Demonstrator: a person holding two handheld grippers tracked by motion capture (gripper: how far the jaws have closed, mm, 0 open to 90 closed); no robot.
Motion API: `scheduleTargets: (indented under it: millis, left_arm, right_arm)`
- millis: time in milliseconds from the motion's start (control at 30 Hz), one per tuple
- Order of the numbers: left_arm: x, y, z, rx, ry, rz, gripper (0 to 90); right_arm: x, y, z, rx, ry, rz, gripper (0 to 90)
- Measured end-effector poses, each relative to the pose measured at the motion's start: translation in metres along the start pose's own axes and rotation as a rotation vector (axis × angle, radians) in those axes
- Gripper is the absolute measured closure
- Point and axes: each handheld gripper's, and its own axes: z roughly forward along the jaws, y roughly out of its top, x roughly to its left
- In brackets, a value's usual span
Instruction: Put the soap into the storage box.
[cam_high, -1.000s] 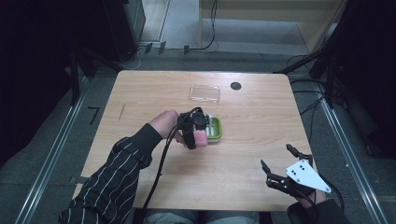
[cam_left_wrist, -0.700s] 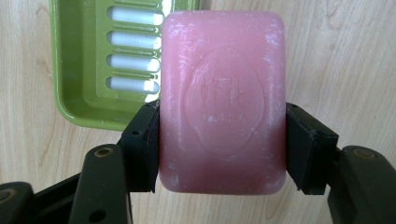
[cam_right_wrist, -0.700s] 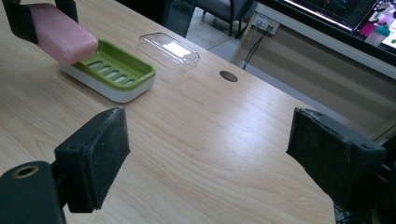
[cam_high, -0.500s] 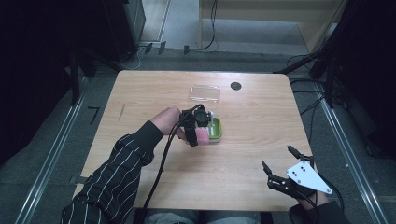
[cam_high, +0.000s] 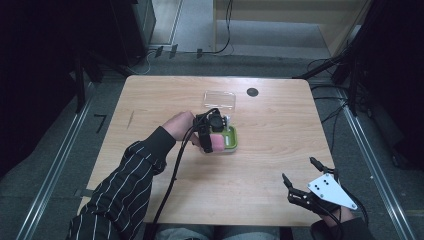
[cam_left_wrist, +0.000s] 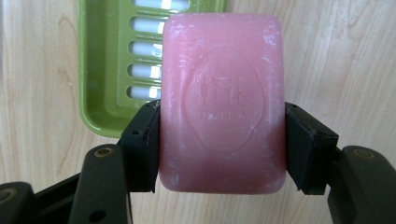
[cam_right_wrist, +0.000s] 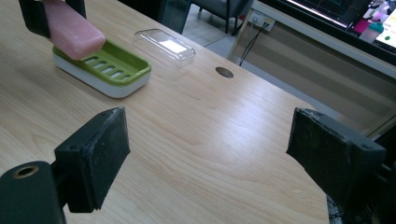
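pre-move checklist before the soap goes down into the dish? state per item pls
1. Grip: left gripper shut on the pink soap bar, pads on both long sides: ok.
2. Dish free: green slotted tray of the soap dish has nothing lying in it: ok.
3. Alignment: bar overlaps only one end of the dish, part of it over bare table: not ok.
4. Clearance: bar held above the tray, not touching it: ok.
5. Clear lid lies apart behind the dish: ok.
6. Right gripper open, holding nothing, near the table's front edge, out of the way: ok.
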Motion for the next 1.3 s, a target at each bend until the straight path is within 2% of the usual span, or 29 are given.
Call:
scheduleTargets:
  millis: [500,767,800,1033,1300]
  left_arm:
    - [0.009,0.004,0.004,0.003,-0.003,0.014,38.5]
    - [0.014,0.006,0.006,-0.010,-0.005,0.004,38.5]
    - [0.015,0.006,0.006,-0.016,-0.003,-0.006,38.5]
    - [0.021,0.007,0.008,-0.022,0.001,-0.006,38.5]
    - [0.027,0.010,0.012,-0.051,0.028,-0.023,38.6]
  right_arm:
    - [0.000,-0.001,-0.001,0.004,-0.004,-0.003,13.0]
    - [0.000,-0.001,-0.001,0.007,-0.004,-0.003,13.0]
    - [0.000,-0.001,-0.001,0.007,-0.005,-0.004,13.0]
    - [0.000,-0.001,-0.002,0.008,-0.008,-0.002,13.0]
    - [0.000,-0.001,-0.001,0.009,-0.009,-0.002,13.0]
